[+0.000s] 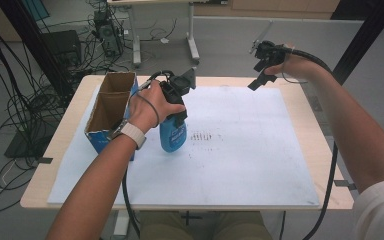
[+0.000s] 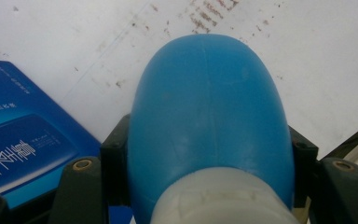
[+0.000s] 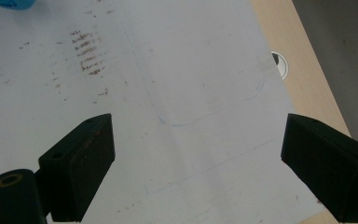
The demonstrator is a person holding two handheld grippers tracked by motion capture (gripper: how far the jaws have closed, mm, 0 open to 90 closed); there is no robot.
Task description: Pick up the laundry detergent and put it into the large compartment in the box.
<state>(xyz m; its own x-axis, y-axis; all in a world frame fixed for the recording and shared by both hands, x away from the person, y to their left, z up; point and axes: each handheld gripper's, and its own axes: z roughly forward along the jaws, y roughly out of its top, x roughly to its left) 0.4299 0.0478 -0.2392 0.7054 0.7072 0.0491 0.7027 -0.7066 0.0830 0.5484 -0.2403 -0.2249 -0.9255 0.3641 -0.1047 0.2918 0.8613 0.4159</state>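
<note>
A blue plastic bottle (image 1: 173, 134) with a pale cap hangs just above the white sheet (image 1: 240, 150), to the right of the blue cardboard box (image 1: 111, 107). My left gripper (image 1: 177, 100) is shut on its upper part, near the cap. In the left gripper view the bottle (image 2: 209, 121) bulges between both black pads (image 2: 115, 163), with the box's blue side (image 2: 23, 144) at the left. My right gripper (image 1: 261, 77) hovers open and empty over the far right of the sheet; in its own view the jaws stand wide apart above the bare sheet (image 3: 191, 93).
The open-topped box has two compartments with brown insides and stands at the table's left. Brown smudges (image 1: 204, 136) mark the sheet's middle. The wooden table edge (image 3: 303, 70) and a cable hole (image 3: 279, 63) lie to the right. Cables and desk legs crowd the floor behind.
</note>
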